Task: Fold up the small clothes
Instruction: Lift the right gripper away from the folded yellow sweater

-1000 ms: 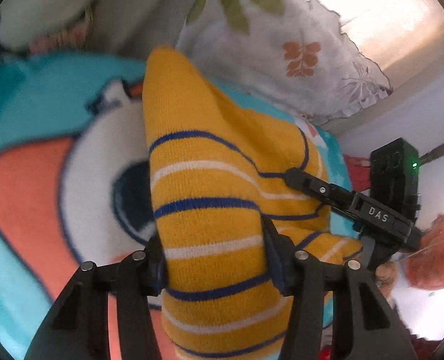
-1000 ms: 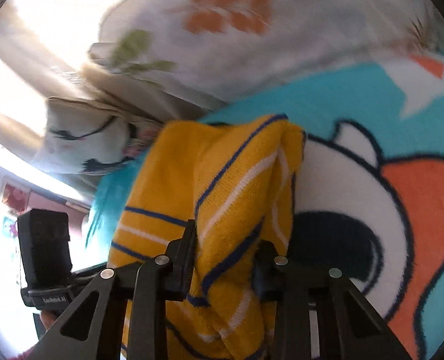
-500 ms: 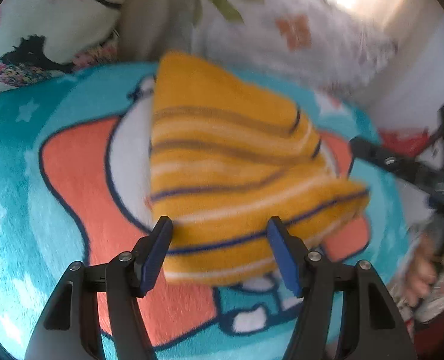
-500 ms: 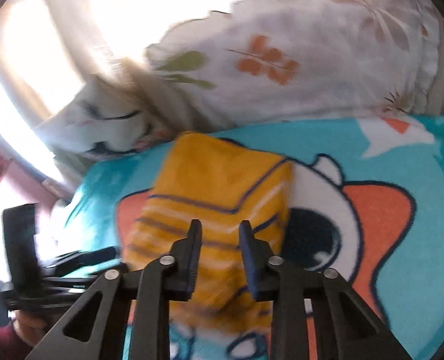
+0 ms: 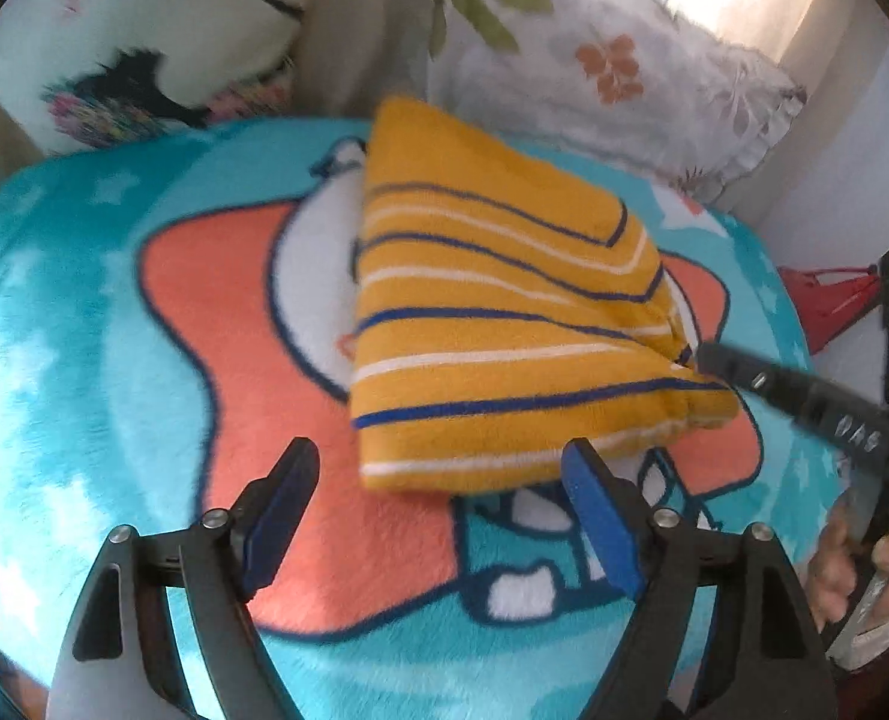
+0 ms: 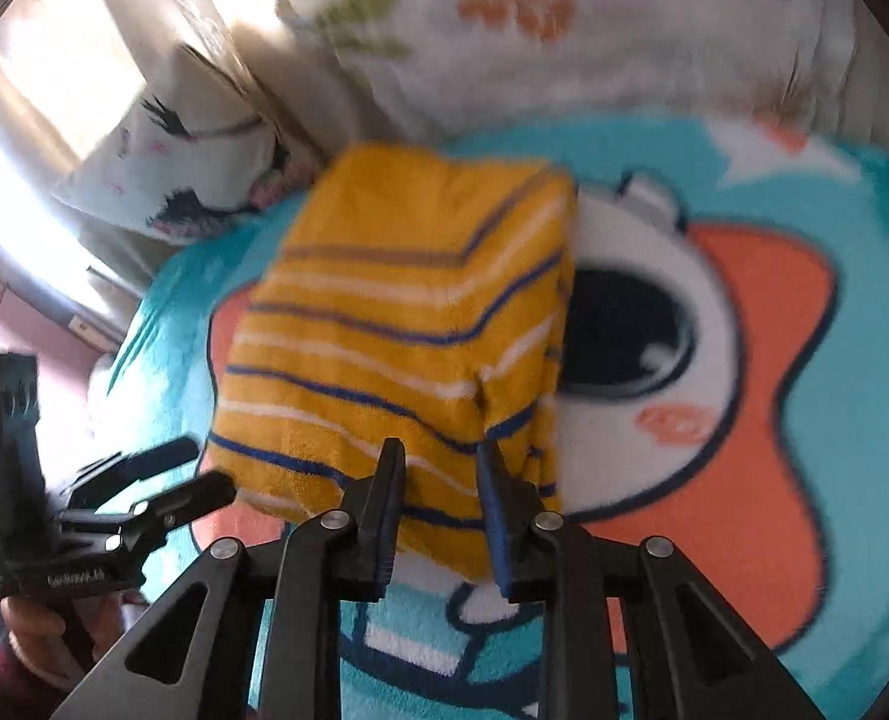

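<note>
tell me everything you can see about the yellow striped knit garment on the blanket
The mustard-yellow knit garment with thin blue and white stripes looks soft and fleecy. It is folded into a compact, thick bundle, with layered edges showing at one side, and lies flat on the turquoise plush cartoon blanket, over the orange star figure. Nothing grips it: the left gripper is opening just short of its near edge, while the right gripper has its jaws opening at a near corner.
</note>
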`<action>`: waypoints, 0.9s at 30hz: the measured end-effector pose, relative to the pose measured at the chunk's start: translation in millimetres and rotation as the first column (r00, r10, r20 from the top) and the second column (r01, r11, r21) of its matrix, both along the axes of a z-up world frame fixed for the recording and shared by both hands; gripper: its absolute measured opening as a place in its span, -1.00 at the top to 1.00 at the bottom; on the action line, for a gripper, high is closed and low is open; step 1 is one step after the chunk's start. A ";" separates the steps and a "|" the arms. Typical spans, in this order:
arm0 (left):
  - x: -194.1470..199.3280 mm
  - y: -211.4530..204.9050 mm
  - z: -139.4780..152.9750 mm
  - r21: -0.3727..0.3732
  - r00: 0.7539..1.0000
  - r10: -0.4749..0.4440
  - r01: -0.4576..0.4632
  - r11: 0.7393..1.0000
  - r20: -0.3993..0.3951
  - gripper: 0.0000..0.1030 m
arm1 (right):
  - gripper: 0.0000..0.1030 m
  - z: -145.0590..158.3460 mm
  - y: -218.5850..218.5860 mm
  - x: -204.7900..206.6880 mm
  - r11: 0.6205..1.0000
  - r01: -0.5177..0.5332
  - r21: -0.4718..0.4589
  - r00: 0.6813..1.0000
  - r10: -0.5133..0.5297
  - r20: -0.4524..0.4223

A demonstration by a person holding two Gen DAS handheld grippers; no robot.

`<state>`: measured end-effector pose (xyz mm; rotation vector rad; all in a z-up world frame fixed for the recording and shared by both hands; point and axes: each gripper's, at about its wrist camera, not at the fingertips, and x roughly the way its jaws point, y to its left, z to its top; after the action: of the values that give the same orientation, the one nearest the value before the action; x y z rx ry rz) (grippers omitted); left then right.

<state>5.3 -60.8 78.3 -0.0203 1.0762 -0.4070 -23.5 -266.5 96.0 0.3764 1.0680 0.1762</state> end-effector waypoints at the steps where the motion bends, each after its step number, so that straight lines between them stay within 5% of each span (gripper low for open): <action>1: -4.8 4.7 4.4 0.000 1.000 0.019 -0.019 1.000 0.011 -0.60 | 0.44 11.4 3.4 -3.9 1.000 -0.001 -0.023 0.999 0.002 0.037; 5: -18.6 21.1 14.9 0.003 0.994 0.100 -0.100 0.995 0.040 -0.60 | 0.05 28.9 27.2 -8.8 0.998 -0.052 -0.030 0.991 0.055 0.125; 9: -33.5 35.3 32.2 0.022 0.982 0.161 -0.164 0.986 0.095 -0.60 | -0.04 -29.6 43.3 4.5 0.997 -0.078 0.006 0.997 0.078 -0.023; 12: -50.1 41.8 54.3 0.082 0.958 0.196 -0.217 0.973 0.209 -0.61 | -0.13 -35.3 32.9 0.5 0.998 -0.036 0.053 0.999 0.035 0.021; 18: -73.0 43.3 89.8 0.160 0.865 0.207 -0.309 0.937 0.458 -0.85 | -0.18 -27.8 36.7 -5.5 0.999 -0.038 -0.001 0.999 0.038 0.015; 20: -79.2 43.1 99.7 0.157 0.815 0.192 -0.325 0.933 0.546 -1.00 | -0.20 -20.3 39.0 -10.5 1.000 -0.013 -0.029 1.000 0.013 0.019; 21: -82.9 43.2 105.6 0.154 0.771 0.190 -0.349 0.925 0.608 -1.00 | -0.23 -14.2 41.7 -13.7 0.999 0.004 -0.048 1.000 -0.003 0.025; 23: -84.2 43.6 110.4 0.167 0.733 0.187 -0.381 0.909 0.654 -1.00 | -0.28 -7.4 47.9 -18.0 0.996 0.029 -0.089 0.999 -0.026 0.033; 27: -80.0 47.6 118.2 0.184 0.760 0.117 -0.298 0.937 0.639 -1.00 | -0.31 7.9 59.0 -30.7 0.985 0.082 -0.155 0.996 -0.078 0.033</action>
<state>-74.7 -13.2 196.5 0.2293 0.4501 -0.0353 -54.1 -207.5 103.8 0.2743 1.0308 0.0258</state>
